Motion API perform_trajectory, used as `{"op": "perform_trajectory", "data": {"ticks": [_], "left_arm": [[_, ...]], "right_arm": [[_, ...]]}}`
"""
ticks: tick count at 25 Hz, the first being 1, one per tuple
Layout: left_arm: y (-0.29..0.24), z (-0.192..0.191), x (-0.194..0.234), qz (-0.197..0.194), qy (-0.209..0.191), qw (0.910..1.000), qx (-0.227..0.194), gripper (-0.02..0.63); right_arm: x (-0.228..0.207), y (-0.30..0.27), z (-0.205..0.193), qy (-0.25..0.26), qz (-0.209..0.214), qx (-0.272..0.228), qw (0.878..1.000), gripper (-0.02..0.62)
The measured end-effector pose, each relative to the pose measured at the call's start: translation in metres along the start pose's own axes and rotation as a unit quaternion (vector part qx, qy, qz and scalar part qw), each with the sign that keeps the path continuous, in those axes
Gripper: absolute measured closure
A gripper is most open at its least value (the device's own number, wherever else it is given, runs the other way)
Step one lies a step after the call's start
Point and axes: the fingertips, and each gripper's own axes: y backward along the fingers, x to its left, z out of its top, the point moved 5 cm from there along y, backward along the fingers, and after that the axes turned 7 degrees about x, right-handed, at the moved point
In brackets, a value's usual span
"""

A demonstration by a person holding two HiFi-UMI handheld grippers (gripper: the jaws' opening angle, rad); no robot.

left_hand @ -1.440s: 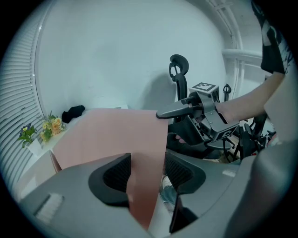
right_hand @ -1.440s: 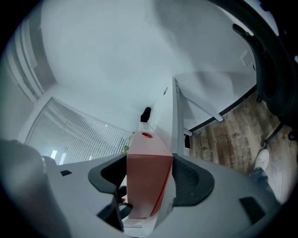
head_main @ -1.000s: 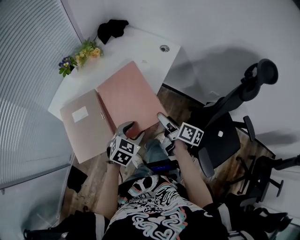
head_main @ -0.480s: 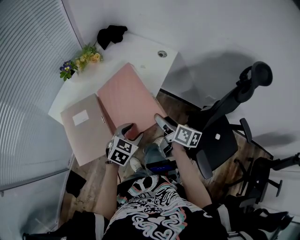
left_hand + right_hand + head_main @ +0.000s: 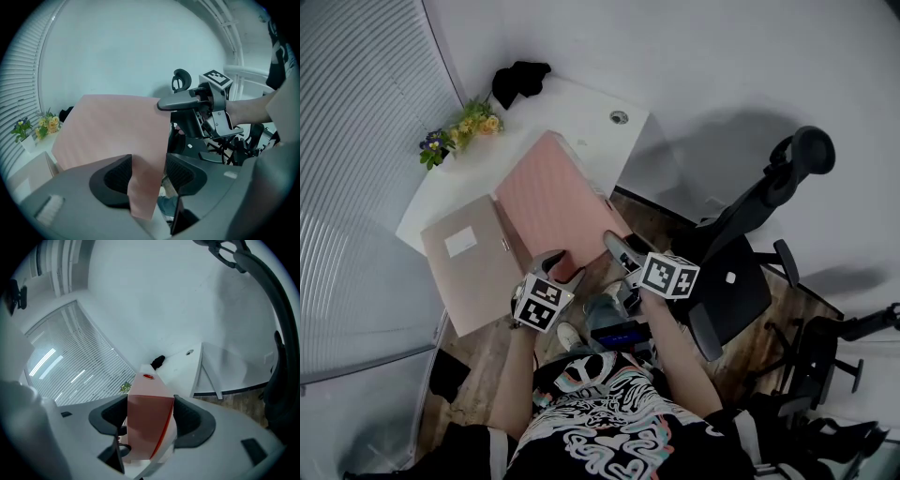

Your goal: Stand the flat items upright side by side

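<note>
Pink board fills the space between both sets of jaws: the pink binder [image 5: 551, 199] is held at its near end by the two hand-held grippers at once. The left hand-held gripper [image 5: 559, 264] is clamped on the thin edge of the binder's cover, its pads pressing on the board from either side. The right hand-held gripper [image 5: 617, 246] is closed around the wider spine at the near right corner, so its jaws stand fairly wide while gripping. In the right gripper view the spine runs away from the jaws, with a small red-ringed hole near its far end. The binder sits at a slant over the white table [image 5: 586, 112], with its near end reaching past the table's edge over the wooden floor [image 5: 487, 342]. Just beside it on the left, a beige binder [image 5: 473, 267] lies flat on the table, with a white label [image 5: 460, 241] on its cover. At the far end of the table are a small bunch of flowers [image 5: 459, 124] and a black object [image 5: 517, 80]. A black office chair [image 5: 741, 272] stands to the right.
</note>
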Motion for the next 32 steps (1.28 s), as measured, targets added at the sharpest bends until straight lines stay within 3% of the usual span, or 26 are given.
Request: {"op": "perform_trajectory", "data": {"ticks": [21, 32], "left_arm": [[0.008, 0.003, 0.004, -0.013, 0.018, 0.9996, -0.015, 0.377], [0.01, 0.002, 0.004, -0.017, 0.031, 0.9992, -0.017, 0.377]], "right_arm": [[0.045, 0.004, 0.01, 0.141, -0.033, -0.009, 0.989, 0.295], [0.079, 0.005, 0.008, 0.272, -0.045, -0.017, 0.961, 0.293]]}}
